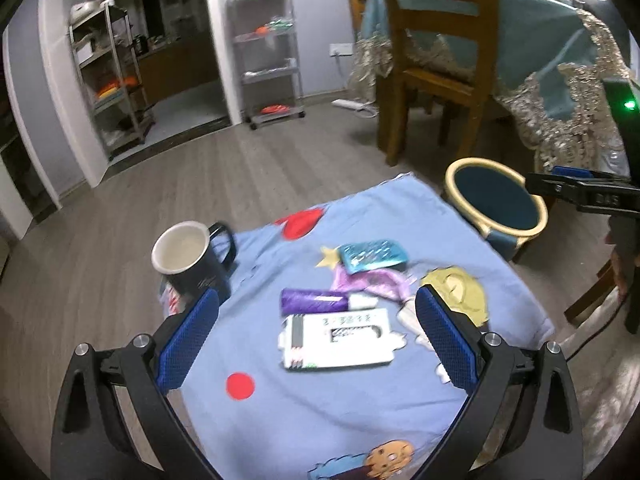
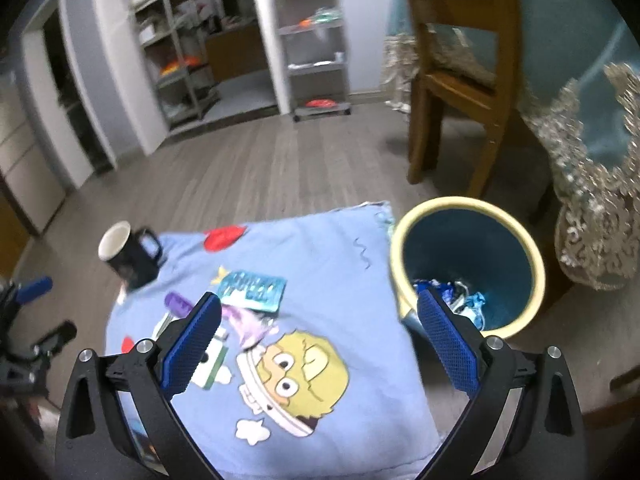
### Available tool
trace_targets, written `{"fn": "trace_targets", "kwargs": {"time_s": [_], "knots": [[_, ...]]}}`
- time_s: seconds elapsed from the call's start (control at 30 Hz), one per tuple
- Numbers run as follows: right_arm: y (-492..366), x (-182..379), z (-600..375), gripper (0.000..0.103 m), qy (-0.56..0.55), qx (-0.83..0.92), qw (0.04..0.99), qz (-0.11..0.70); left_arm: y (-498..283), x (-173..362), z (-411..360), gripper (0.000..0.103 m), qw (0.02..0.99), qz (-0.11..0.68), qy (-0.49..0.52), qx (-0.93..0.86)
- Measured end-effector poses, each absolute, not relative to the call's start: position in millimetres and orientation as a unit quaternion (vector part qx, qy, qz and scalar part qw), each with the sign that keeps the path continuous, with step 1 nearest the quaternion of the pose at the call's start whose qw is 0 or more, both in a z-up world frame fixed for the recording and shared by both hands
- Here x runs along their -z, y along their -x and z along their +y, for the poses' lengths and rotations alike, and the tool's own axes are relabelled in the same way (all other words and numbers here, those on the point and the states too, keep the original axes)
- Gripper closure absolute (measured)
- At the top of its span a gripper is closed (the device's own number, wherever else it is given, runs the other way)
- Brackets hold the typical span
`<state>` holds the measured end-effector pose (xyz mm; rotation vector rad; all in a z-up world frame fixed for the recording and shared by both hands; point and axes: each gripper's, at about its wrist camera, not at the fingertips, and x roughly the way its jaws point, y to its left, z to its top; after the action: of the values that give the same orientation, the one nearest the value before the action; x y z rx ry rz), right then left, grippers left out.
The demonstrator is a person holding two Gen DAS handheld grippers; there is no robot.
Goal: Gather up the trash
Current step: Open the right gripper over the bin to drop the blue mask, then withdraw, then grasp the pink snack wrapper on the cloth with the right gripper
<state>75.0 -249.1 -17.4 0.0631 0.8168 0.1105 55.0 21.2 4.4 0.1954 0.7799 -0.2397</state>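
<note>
Grey plank floor (image 1: pixel 248 168); wooden chair (image 1: pixel 436 60)

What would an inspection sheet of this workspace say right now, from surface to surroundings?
Surface: blue cartoon cloth spread flat over a low surface.
Job's things: teal wrapper, purple wrapper, pale lilac wrapper and white carton lie on the cloth; bin beside it already holds crumpled wrappers.
Clutter: dark mug, upright at the cloth's edge.
Grippers: left gripper and right gripper both have jaws open, nothing between them.
Cables: white power strip on the floor.
Surroundings: wooden chair, draped table, shelves, wood floor.
</note>
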Motion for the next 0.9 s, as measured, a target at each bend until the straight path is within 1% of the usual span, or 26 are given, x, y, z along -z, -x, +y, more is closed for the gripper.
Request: {"fn": "trace_targets", "kwargs": {"time_s": [0.13,0.23,0.5,0.67,0.77,0.87,0.9], "knots": [[-77.7,27.2,-228.3,0.005,0.003,-0.064,0.907,0.416,-61.9,6.1,36.0,0.006,0.911,0.392,-0.077,0.098],[-78.8,36.1,-220.9,0.005,-0.004,-0.073,0.901,0.428,-65.0,9.3,40.4,0.006,0.913,0.391,-0.074,0.091],[-92.4,69.7,-210.8,0.005,-0.013,-0.064,0.879,0.473,-76.5,31.8,37.2,0.006,0.899,0.42,-0.096,0.076],[-104.7,97.6,-199.2,0.006,-0.011,-0.063,0.865,0.497,-86.0,56.0,33.4,0.006,0.885,0.445,-0.115,0.072],[-112.8,109.1,-187.8,0.007,0.012,-0.074,0.86,0.504,-91.4,74.1,32.8,0.006,0.874,0.462,-0.136,0.068],[-121.0,119.0,-179.8,0.01,0.013,-0.088,0.858,0.506,-99.3,90.2,34.1,0.006,0.864,0.479,-0.141,0.06],[-124.1,122.5,-177.6,0.014,0.01,-0.094,0.857,0.507,-102.3,94.0,34.7,0.006,0.863,0.482,-0.136,0.06]]}}
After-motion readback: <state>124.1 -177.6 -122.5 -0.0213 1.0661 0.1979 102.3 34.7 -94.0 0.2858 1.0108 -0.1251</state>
